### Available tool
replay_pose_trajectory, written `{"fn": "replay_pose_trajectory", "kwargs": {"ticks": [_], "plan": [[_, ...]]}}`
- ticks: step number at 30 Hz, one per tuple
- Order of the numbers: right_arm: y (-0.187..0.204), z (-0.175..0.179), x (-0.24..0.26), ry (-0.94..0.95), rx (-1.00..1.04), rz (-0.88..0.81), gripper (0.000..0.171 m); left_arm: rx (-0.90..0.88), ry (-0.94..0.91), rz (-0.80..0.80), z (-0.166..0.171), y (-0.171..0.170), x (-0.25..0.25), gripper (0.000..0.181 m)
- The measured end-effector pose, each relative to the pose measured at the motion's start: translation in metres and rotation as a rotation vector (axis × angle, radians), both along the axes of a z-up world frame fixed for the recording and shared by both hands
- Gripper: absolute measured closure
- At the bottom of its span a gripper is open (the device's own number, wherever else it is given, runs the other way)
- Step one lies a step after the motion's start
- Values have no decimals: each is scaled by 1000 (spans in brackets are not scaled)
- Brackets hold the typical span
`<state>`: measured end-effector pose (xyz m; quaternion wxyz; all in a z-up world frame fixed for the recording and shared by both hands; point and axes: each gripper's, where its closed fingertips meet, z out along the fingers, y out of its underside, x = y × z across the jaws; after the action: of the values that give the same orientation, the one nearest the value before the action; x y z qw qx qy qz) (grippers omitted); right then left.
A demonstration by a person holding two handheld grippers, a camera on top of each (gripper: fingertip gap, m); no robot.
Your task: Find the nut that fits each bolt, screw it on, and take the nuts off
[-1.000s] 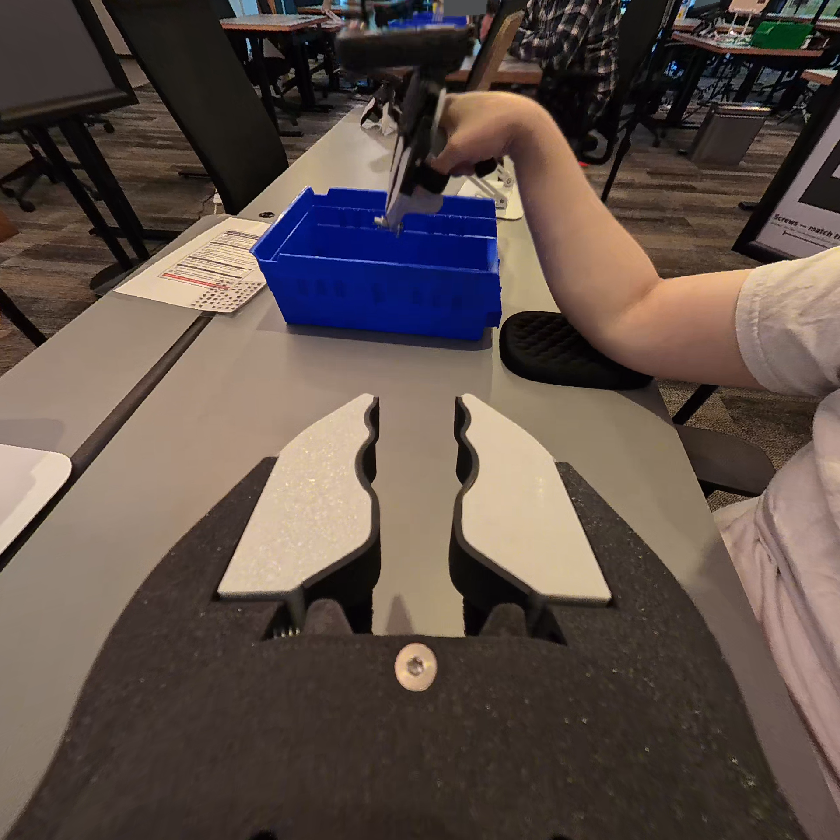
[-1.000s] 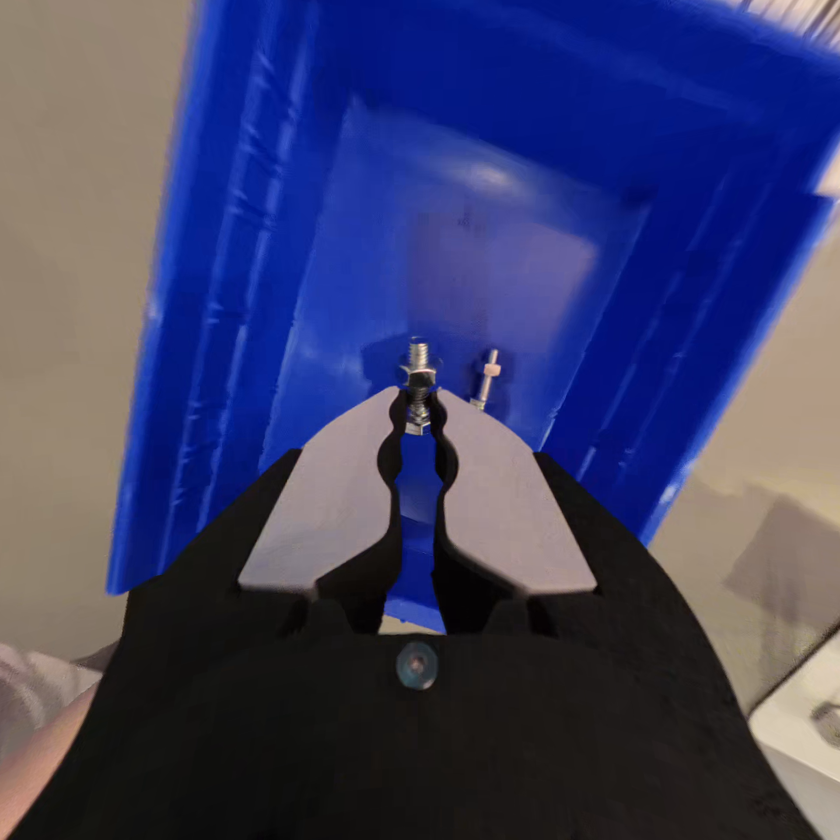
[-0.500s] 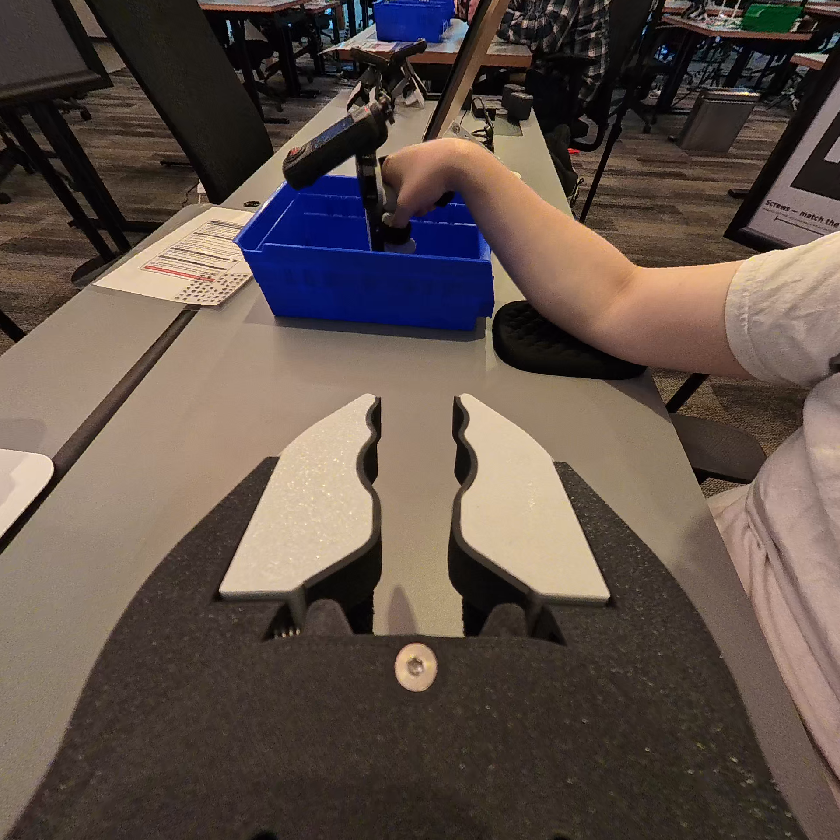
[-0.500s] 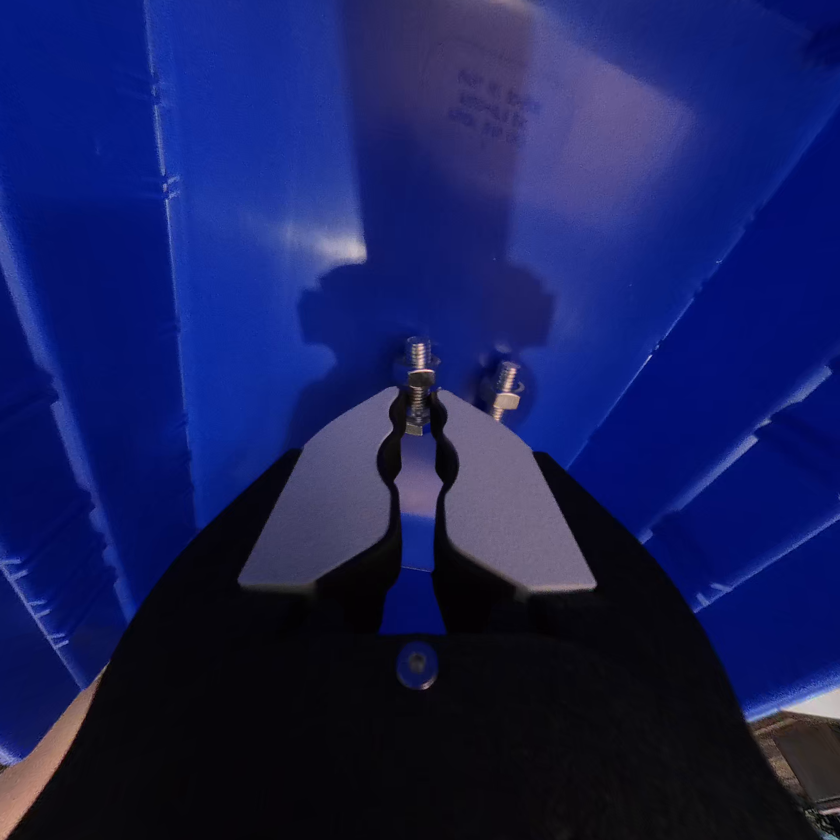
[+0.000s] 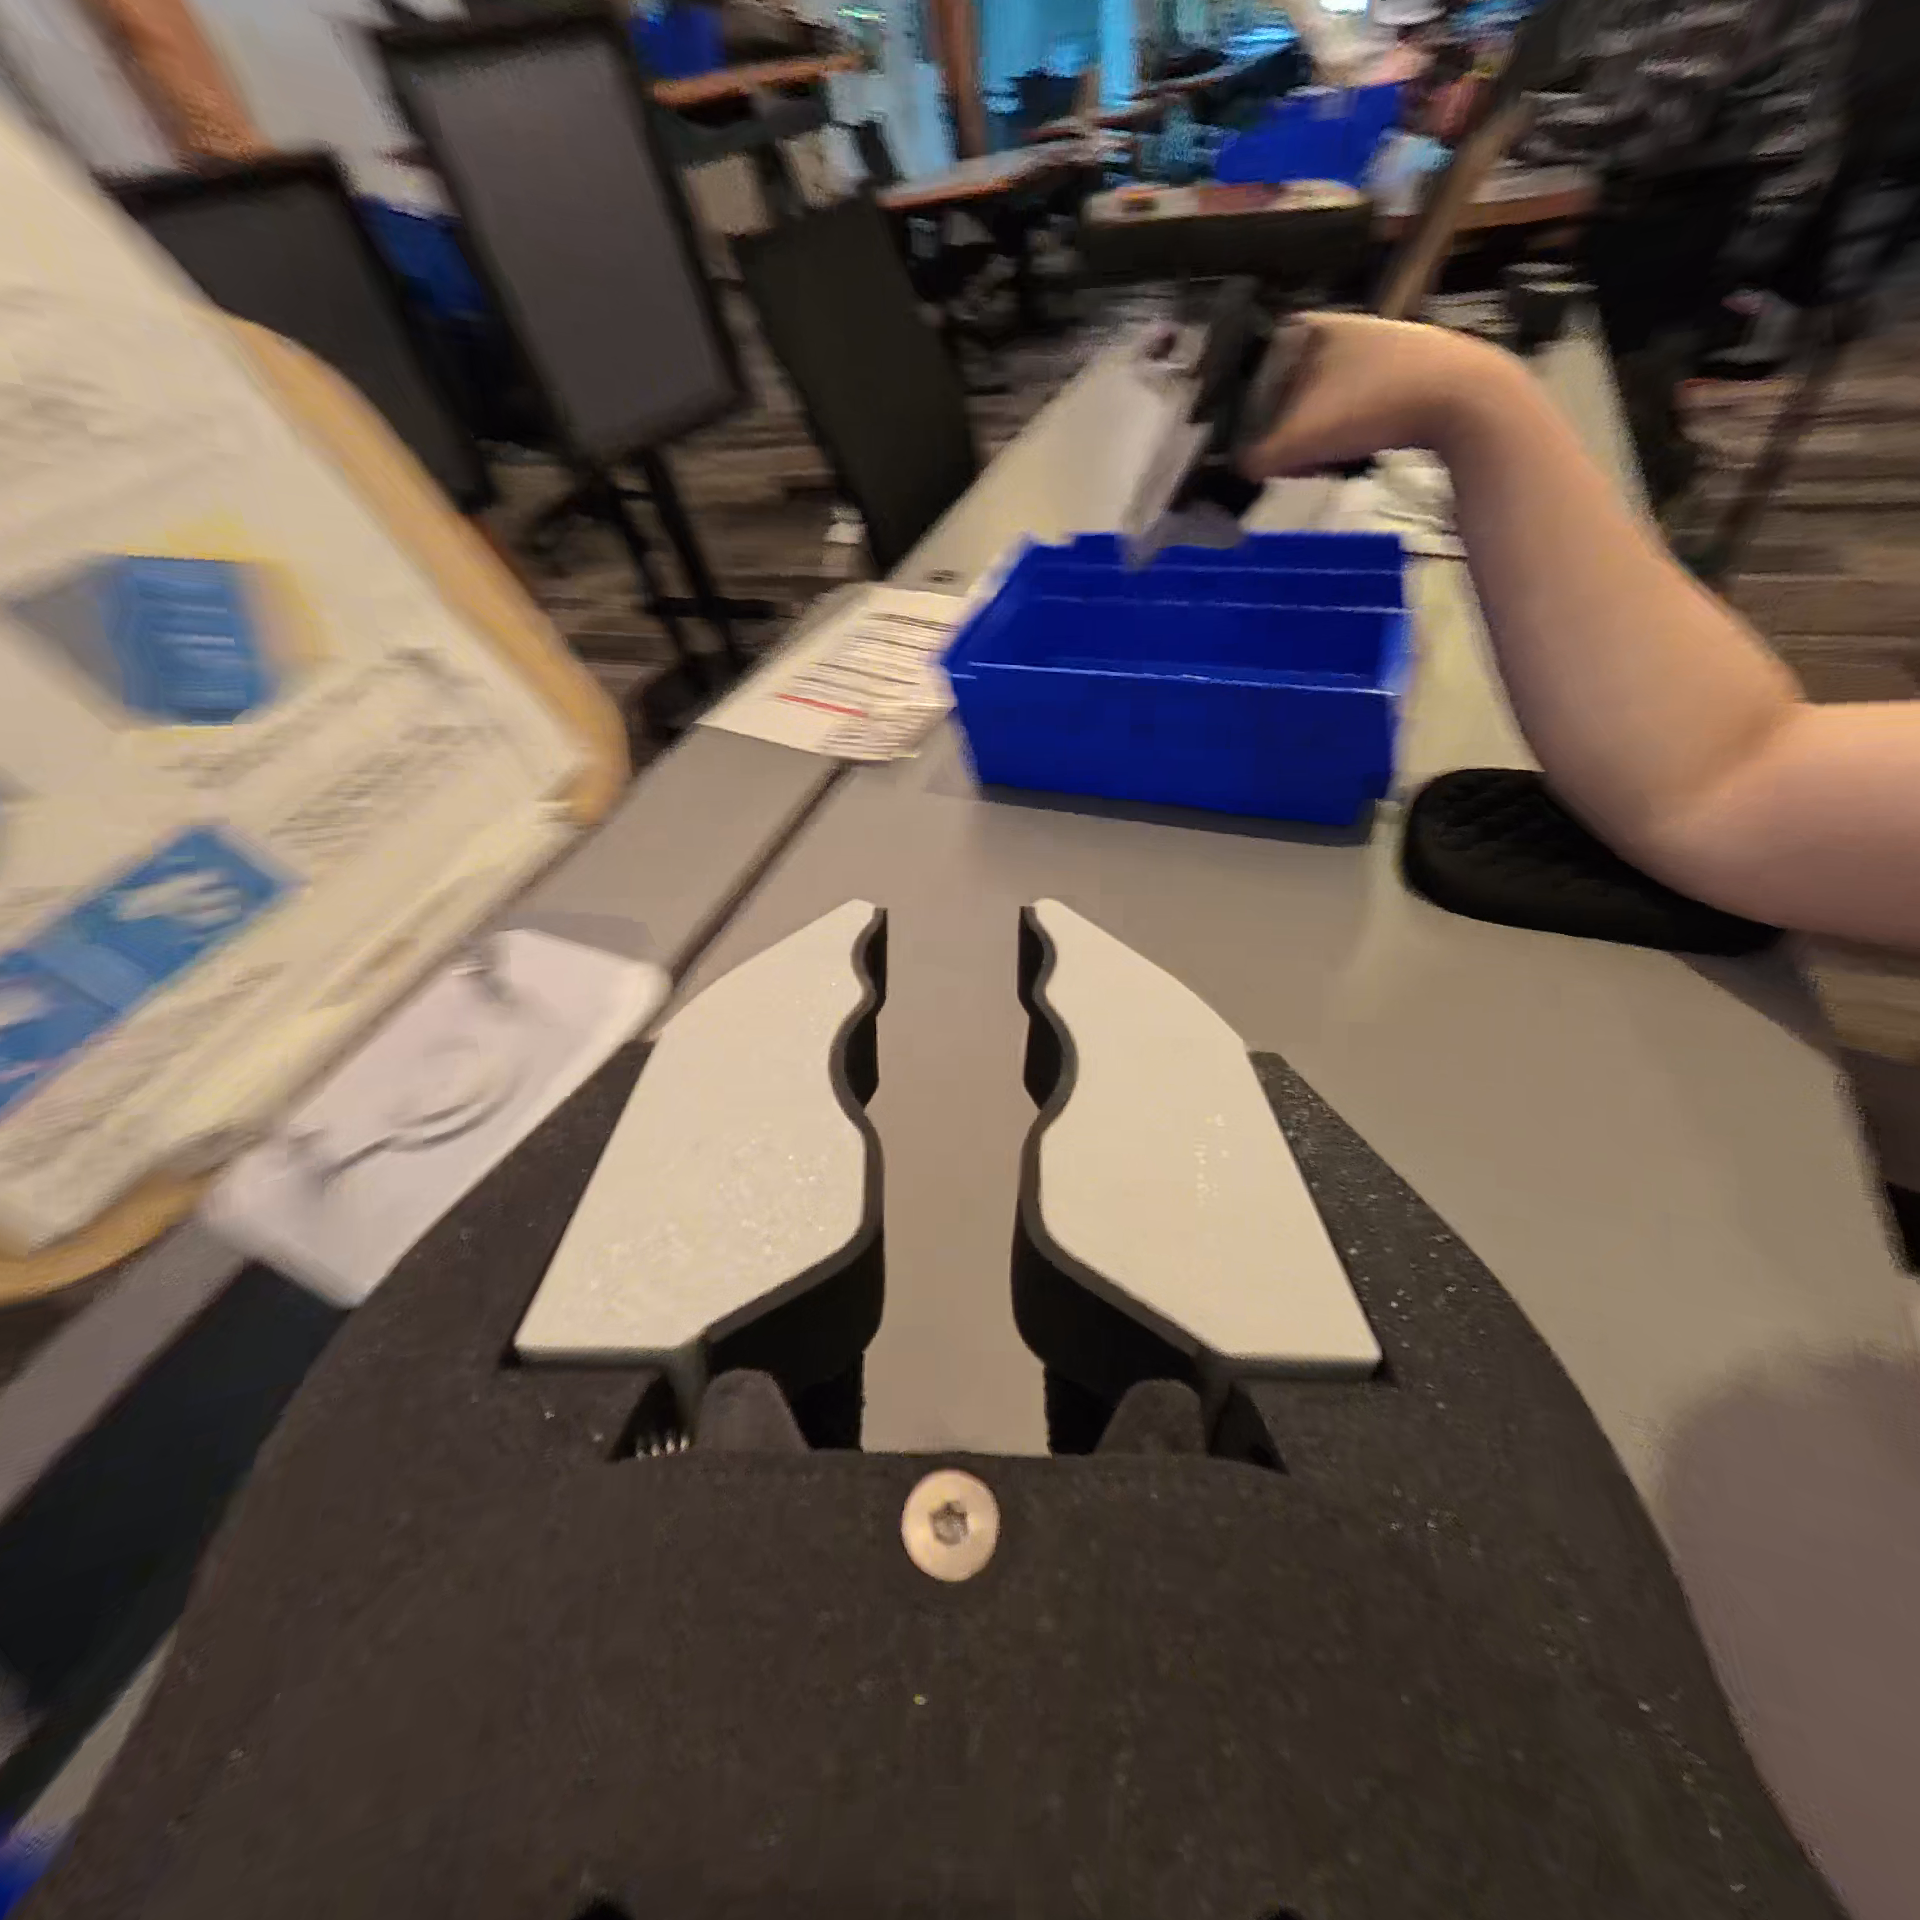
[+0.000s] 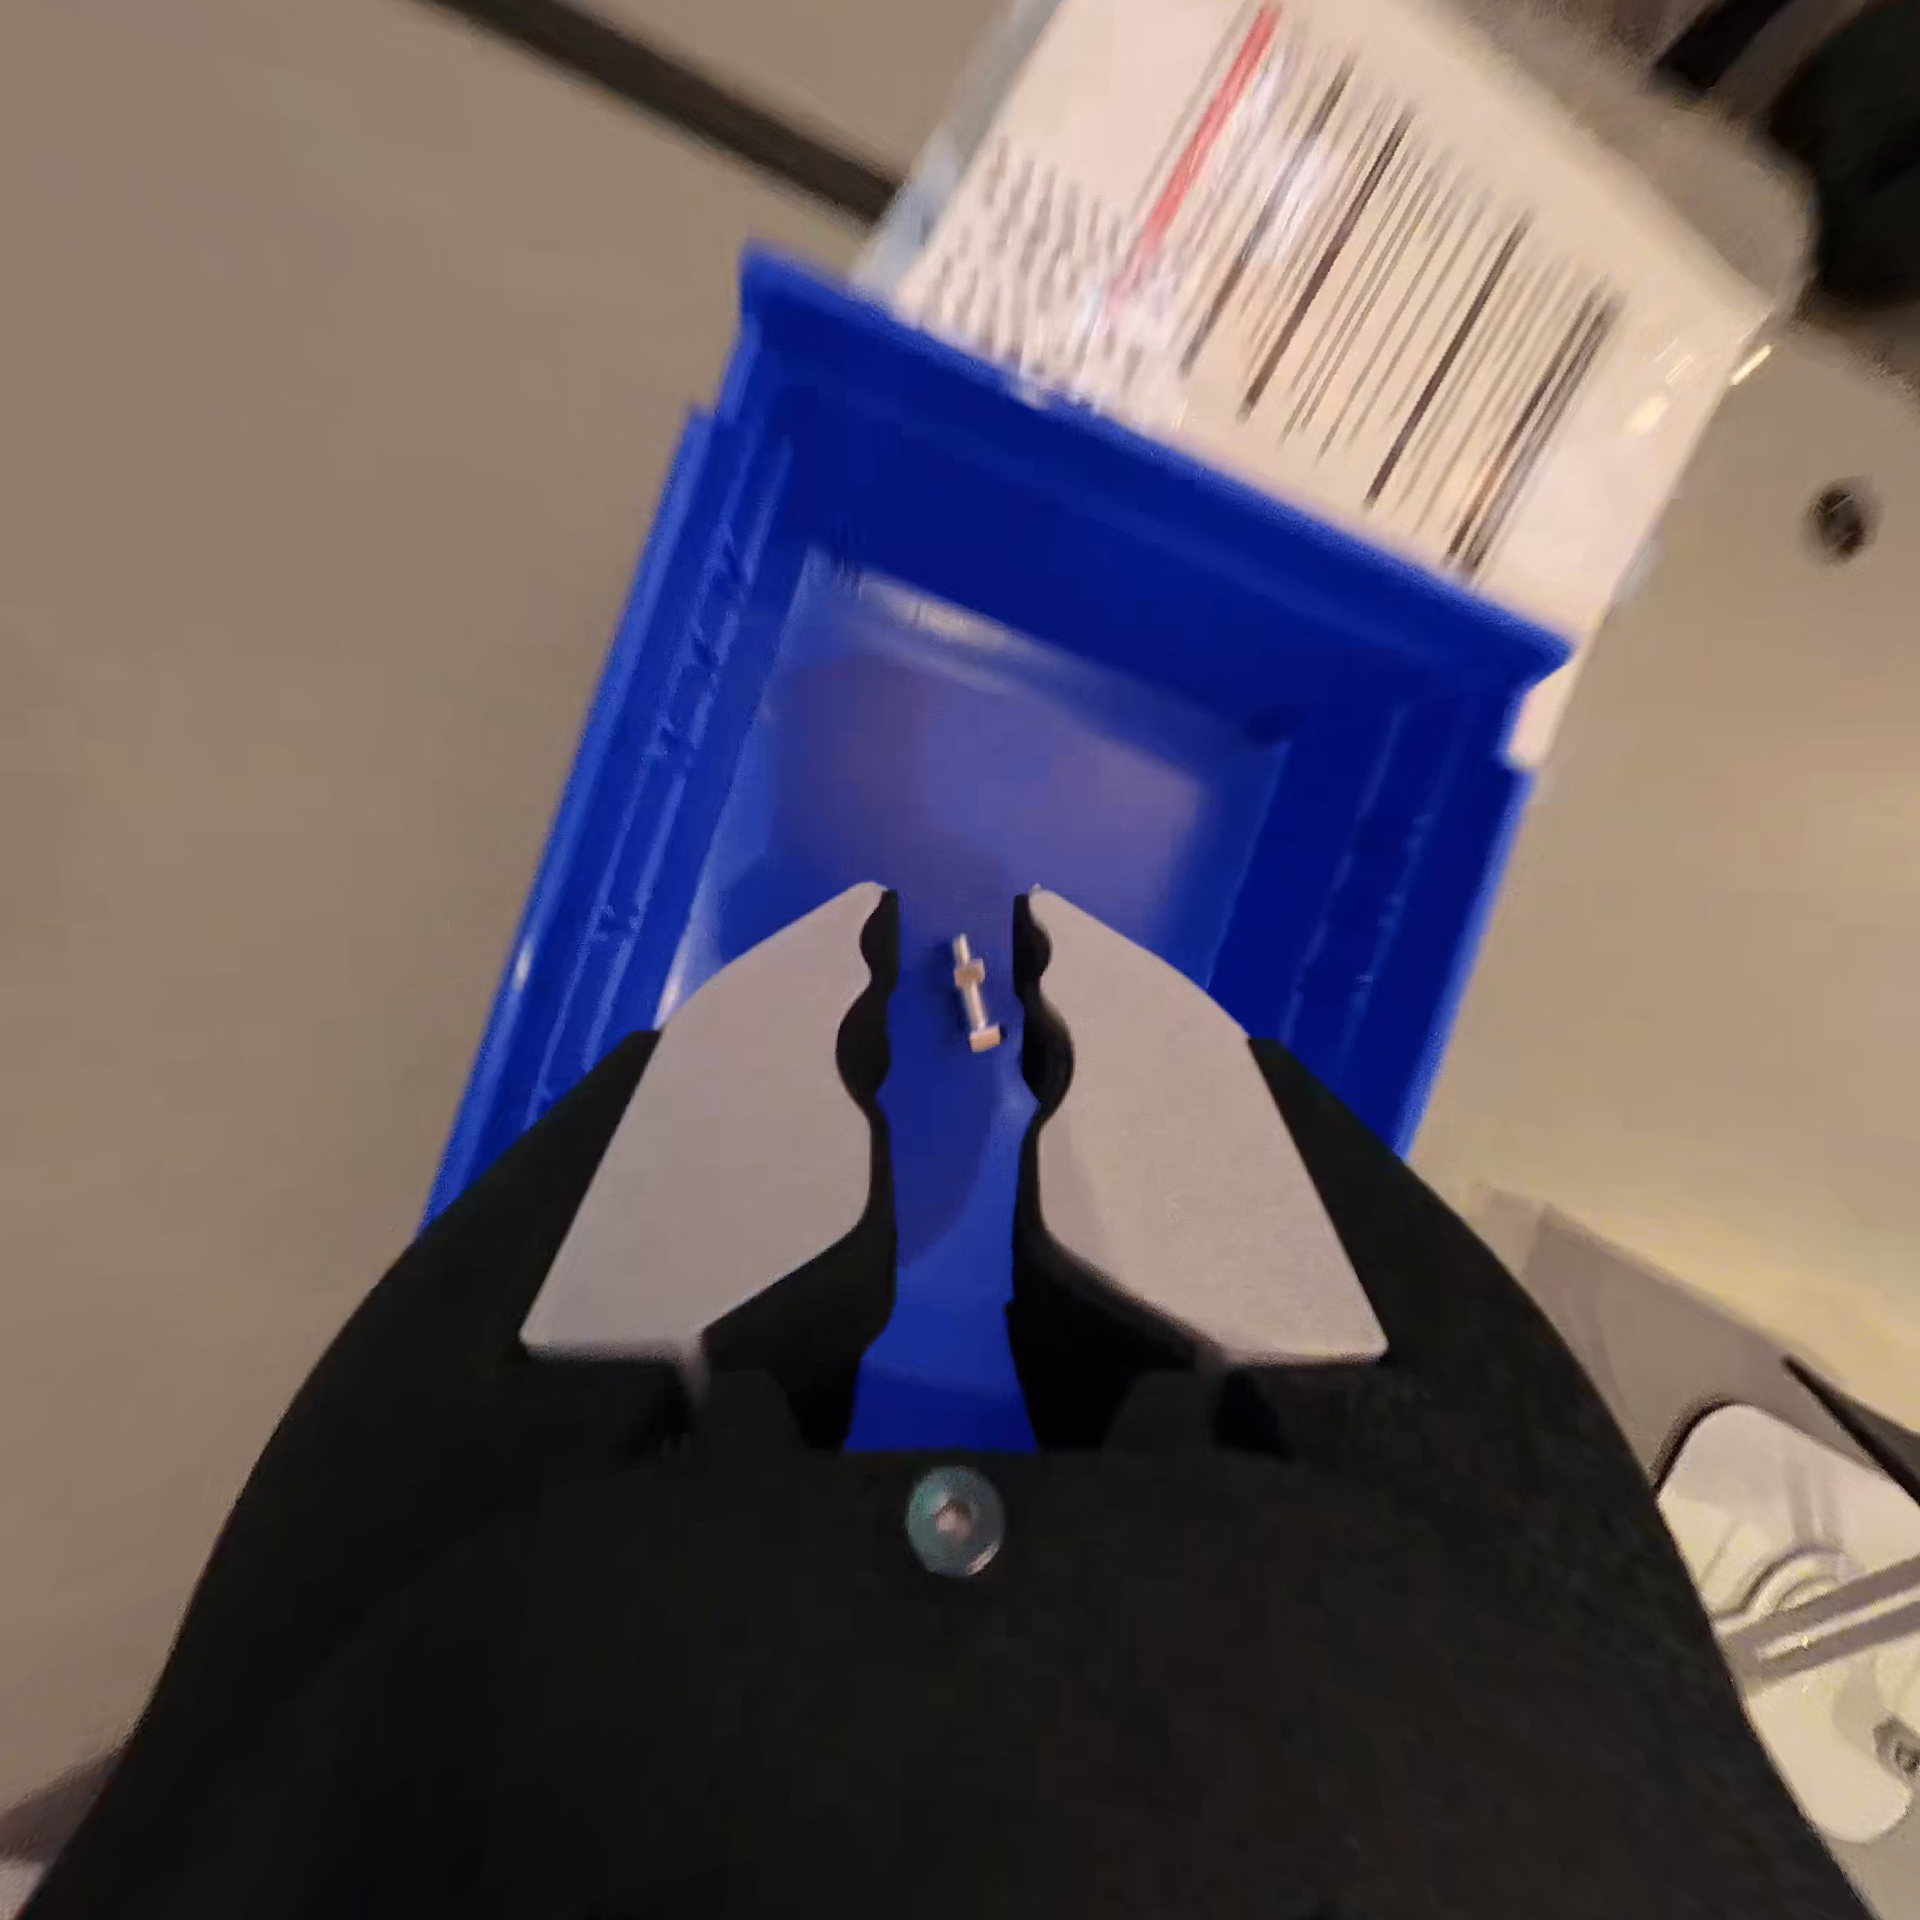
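Note:
My right gripper (image 6: 956, 904) is open and holds nothing, high above the blue bin (image 6: 644, 831). A small silver bolt with a nut on it (image 6: 971, 992) lies on the bin floor, seen through the gap between my fingers, and no pad touches it. In the left wrist view the right gripper (image 5: 1153, 540) hangs over the far part of the blue bin (image 5: 1174, 727). My left gripper (image 5: 953, 925) is open and empty above the grey table (image 5: 1299, 1039), well short of the bin.
A printed sheet (image 5: 862, 675) lies left of the bin and also shows in the right wrist view (image 6: 1299, 260). A white tray (image 5: 436, 1101) and a blurred placard (image 5: 208, 727) are at my left. A black pad (image 5: 1558, 862) lies under the person's forearm (image 5: 1621, 665). One gripper's finger ends stand about 45 cm off the other's.
My right gripper opened, let go of the bolt inside the bin and rose out of it. My left gripper swung left, bringing the placard and tray into view; its fingers narrowed slightly.

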<state>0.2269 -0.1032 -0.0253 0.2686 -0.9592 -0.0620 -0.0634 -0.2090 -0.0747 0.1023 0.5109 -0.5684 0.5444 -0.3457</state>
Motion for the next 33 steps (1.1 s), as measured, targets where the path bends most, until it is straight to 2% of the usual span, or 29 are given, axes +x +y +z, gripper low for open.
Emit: {"fn": "replay_pose_trajectory", "kwargs": {"ticks": [2, 5, 8, 11, 14, 16, 19, 25, 28, 33], "plan": [[8, 27, -10, -17, 127, 21, 152, 49, 17, 177, 18, 24, -48, 162], [19, 55, -28, -44, 271, 78, 155, 51, 150, 396, 13, 48, -125, 162], [28, 76, -46, -103, 375, 127, 158, 30, 190, 612, 10, 70, -190, 161], [36, 90, -77, -71, 461, 198, 158, -89, 287, 702, -19, 80, -229, 163], [40, 92, -97, -73, 481, 246, 158, -244, 529, 860, -73, 98, -275, 165], [41, 87, -102, -93, 456, 258, 158, -319, 651, 859, -106, 106, -288, 165], [43, 80, -104, -94, 431, 262, 158, -429, 693, 805, -142, 116, -289, 169], [48, 66, -105, -97, 386, 260, 157, -607, 775, 848, -194, 135, -289, 164], [49, 62, -107, -108, 367, 265, 157, -644, 837, 846, -212, 138, -287, 160], [51, 58, -110, -114, 352, 271, 158, -641, 839, 824, -223, 147, -275, 160]]}}
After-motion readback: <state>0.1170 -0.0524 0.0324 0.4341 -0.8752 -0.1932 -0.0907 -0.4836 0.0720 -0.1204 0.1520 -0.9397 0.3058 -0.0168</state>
